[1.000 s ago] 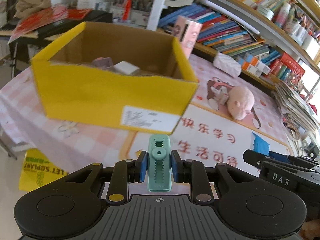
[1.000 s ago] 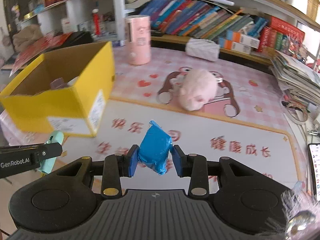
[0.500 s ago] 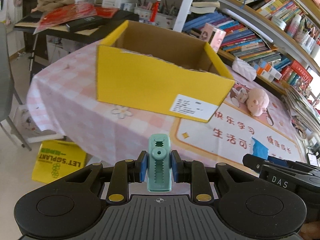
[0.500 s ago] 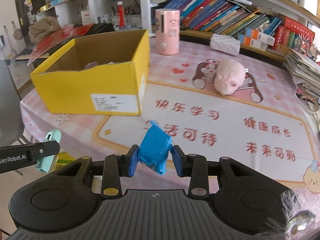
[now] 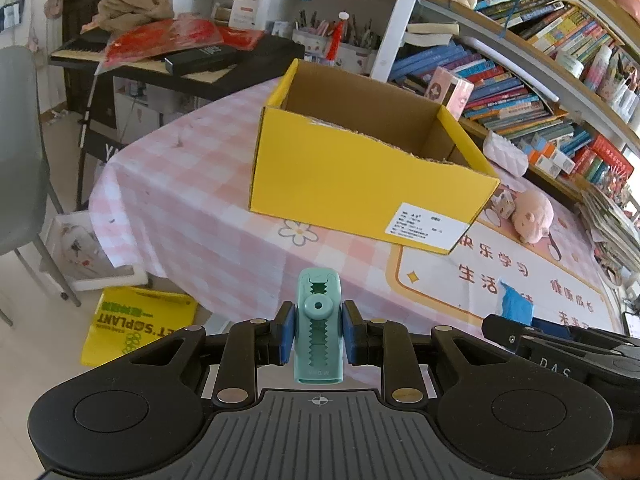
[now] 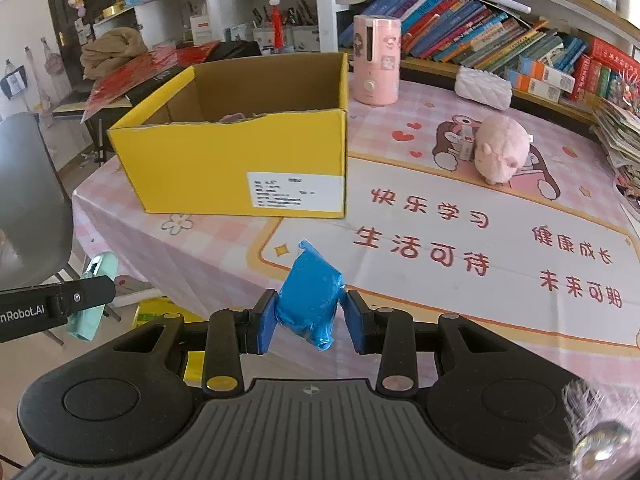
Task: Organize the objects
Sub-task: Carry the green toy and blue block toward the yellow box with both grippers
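Both hand-held grippers have drawn back from the yellow box (image 5: 372,168) over the last second: a second ago the box filled the left wrist view at close range, whereas now it sits well apart, near the far-left corner of the pink checked tabletop (image 5: 208,224), and the floor with a yellow bag (image 5: 132,320) shows below the tabletop's edge. This retreat suggests, as a judgement, that neither held item has been dropped in and that a fresh approach to the box is still needed. Left: the left hand-held gripper (image 5: 318,334) is clamped narrowly on a mint-green clip (image 5: 318,332), held upright between its blue pads (image 5: 288,332), off the near edge of the tabletop and well short of the box. Centre: the box stands open-topped with its white label (image 6: 294,194) facing the cameras; a few small items are barely visible over its near wall in the right wrist view and cannot be identified. Right: the right hand-held gripper (image 6: 308,320) is closed on a crumpled blue packet (image 6: 312,300), poised above the near part of the printed mat (image 6: 460,240), with the box ahead and to its left. Farther right, a pink plush pig (image 6: 500,152) lies on the mat, a pink cylinder (image 6: 376,60) stands just behind the box, and a white pouch (image 6: 482,86) rests near the bookshelf (image 6: 500,40).
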`<state>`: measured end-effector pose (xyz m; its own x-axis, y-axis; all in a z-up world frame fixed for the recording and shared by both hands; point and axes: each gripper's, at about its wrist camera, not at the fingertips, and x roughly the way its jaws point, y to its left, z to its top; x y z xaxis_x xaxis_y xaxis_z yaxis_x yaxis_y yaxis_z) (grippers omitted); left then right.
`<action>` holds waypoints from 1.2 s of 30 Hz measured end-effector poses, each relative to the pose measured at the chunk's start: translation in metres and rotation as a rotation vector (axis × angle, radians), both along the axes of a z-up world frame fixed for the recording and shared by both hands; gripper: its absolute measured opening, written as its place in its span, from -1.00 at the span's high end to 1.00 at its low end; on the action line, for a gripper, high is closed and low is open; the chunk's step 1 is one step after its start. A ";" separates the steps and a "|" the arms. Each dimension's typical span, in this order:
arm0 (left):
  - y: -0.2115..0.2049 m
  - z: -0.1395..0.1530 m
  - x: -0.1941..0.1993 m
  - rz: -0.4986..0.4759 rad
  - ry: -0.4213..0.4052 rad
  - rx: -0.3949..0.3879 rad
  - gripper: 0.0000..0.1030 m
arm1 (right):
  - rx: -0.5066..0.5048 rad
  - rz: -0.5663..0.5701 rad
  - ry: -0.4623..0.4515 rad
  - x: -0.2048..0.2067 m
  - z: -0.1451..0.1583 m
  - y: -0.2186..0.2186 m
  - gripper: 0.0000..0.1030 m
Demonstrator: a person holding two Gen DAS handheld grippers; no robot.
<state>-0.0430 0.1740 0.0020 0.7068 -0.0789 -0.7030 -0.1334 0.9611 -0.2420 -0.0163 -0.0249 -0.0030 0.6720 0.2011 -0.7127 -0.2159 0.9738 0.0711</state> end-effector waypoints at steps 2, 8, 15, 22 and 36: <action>0.001 0.001 0.000 -0.007 -0.007 0.000 0.56 | -0.001 -0.002 -0.005 -0.001 0.001 0.002 0.34; 0.002 0.001 0.003 -0.028 -0.016 -0.006 0.56 | -0.008 -0.020 -0.009 -0.001 0.003 0.004 0.34; 0.005 0.011 0.004 -0.034 -0.061 -0.004 0.56 | -0.016 -0.022 -0.035 -0.001 0.009 0.007 0.34; 0.003 0.026 0.016 -0.037 -0.121 -0.005 0.56 | -0.022 -0.010 -0.112 0.008 0.029 0.010 0.34; 0.007 0.057 0.084 0.011 -0.221 0.030 0.56 | 0.033 0.030 -0.251 0.082 0.069 0.021 0.34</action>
<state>0.0406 0.1810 0.0588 0.8449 -0.0521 -0.5324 -0.0904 0.9670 -0.2382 0.0653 -0.0044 0.0660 0.8204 0.2442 -0.5170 -0.2597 0.9647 0.0436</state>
